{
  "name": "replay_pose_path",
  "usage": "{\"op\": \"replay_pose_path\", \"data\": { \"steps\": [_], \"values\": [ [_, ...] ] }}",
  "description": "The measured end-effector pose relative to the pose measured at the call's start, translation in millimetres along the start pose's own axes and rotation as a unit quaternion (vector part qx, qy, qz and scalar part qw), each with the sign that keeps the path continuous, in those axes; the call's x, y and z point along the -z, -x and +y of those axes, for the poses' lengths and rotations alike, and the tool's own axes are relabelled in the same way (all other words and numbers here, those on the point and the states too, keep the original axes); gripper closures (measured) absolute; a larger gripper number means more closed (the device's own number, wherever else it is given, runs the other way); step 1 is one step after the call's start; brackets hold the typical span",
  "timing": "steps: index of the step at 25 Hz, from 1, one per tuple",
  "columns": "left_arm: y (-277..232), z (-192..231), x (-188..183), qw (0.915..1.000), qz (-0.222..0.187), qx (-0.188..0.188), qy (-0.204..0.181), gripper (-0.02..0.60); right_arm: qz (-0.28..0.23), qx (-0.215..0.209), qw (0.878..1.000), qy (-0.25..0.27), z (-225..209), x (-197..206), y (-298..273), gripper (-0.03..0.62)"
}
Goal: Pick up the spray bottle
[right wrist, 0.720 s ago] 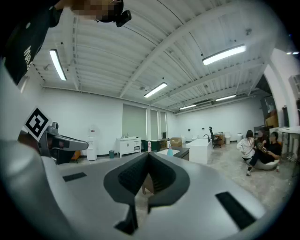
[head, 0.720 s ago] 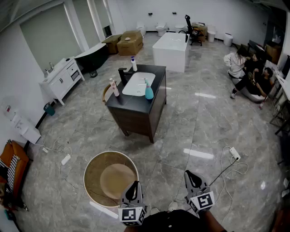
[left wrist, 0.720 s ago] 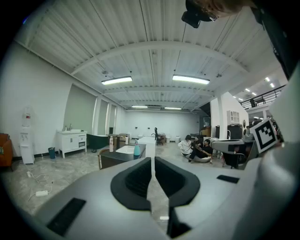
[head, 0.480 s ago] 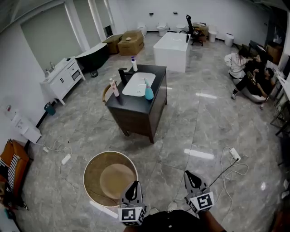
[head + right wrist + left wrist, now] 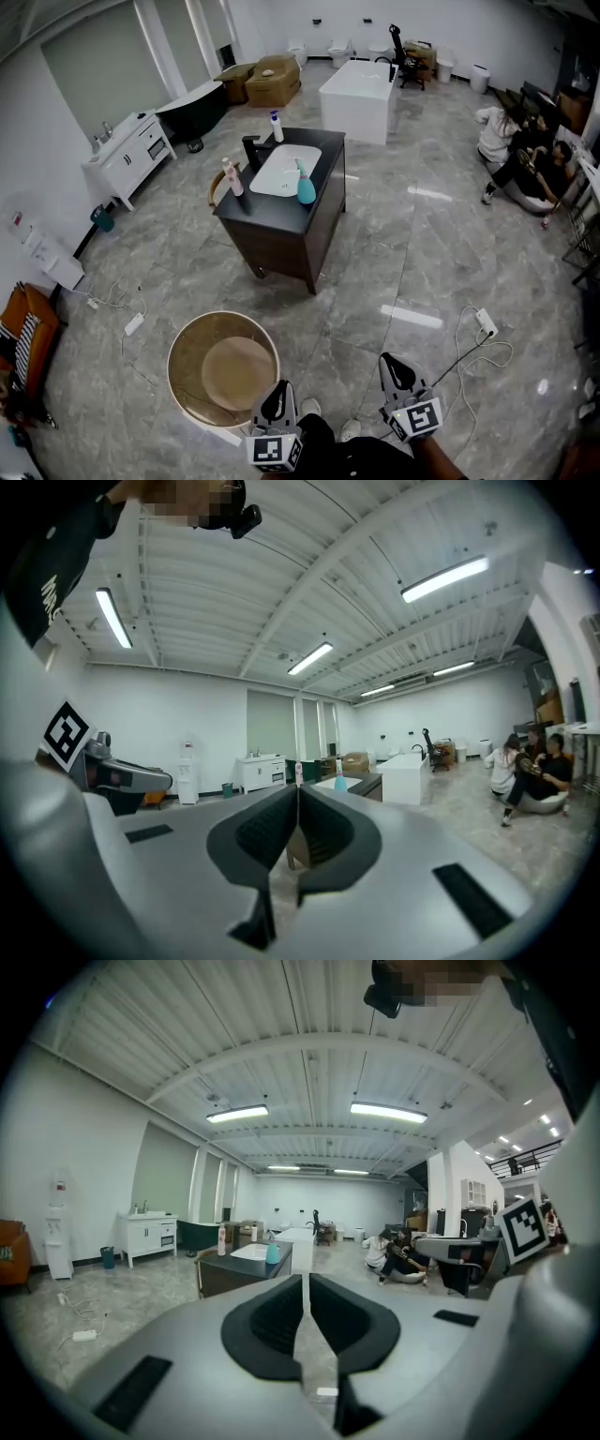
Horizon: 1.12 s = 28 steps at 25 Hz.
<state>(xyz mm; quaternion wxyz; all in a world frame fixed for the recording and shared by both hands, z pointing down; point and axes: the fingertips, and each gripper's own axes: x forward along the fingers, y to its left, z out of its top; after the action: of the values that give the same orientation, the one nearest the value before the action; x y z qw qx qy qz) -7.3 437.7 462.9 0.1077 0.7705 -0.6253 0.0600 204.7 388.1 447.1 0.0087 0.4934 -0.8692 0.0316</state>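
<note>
The teal spray bottle (image 5: 307, 188) stands on the dark vanity (image 5: 281, 234) at the right rim of its white sink (image 5: 284, 172), far ahead of me. It also shows small in the left gripper view as the teal bottle (image 5: 273, 1252) and in the right gripper view as the teal bottle (image 5: 340, 779). A pink bottle (image 5: 230, 178) and a white bottle (image 5: 276, 127) stand on the same top. My left gripper (image 5: 275, 394) and right gripper (image 5: 398, 367) hang low and close to my body, both shut and empty, pointing toward the vanity.
A round wooden tub (image 5: 223, 367) sits on the floor just ahead of the left gripper. A power strip with cables (image 5: 485, 323) lies at right. People (image 5: 520, 155) sit on the floor at far right. A white cabinet (image 5: 127, 159) lines the left wall.
The view has shifted a little forward; the tub and vanity sit slightly lower and to the left, and my shoes now show between the grippers. Both grippers stay shut.
</note>
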Motion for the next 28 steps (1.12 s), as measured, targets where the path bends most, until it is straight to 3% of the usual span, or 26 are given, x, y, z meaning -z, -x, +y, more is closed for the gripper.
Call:
{"op": "replay_pose_path", "data": {
  "steps": [7,15,21,28],
  "values": [
    [-62,25,-6,1.0000,-0.004,-0.003,0.004,0.551,0.010,0.003,1.000,0.003,-27,9,-54,0.599],
    [-173,90,-47,0.9999,-0.017,0.004,0.001,0.549,0.010,0.017,1.000,0.021,-63,-7,-173,0.599],
    [-238,144,-78,0.9996,-0.020,0.018,-0.005,0.549,0.010,0.013,1.000,0.027,-61,-24,-269,0.599],
    [-297,174,-86,0.9994,-0.011,0.033,-0.005,0.549,0.016,0.020,0.999,0.034,-72,-19,-333,0.599]
  ]
}}
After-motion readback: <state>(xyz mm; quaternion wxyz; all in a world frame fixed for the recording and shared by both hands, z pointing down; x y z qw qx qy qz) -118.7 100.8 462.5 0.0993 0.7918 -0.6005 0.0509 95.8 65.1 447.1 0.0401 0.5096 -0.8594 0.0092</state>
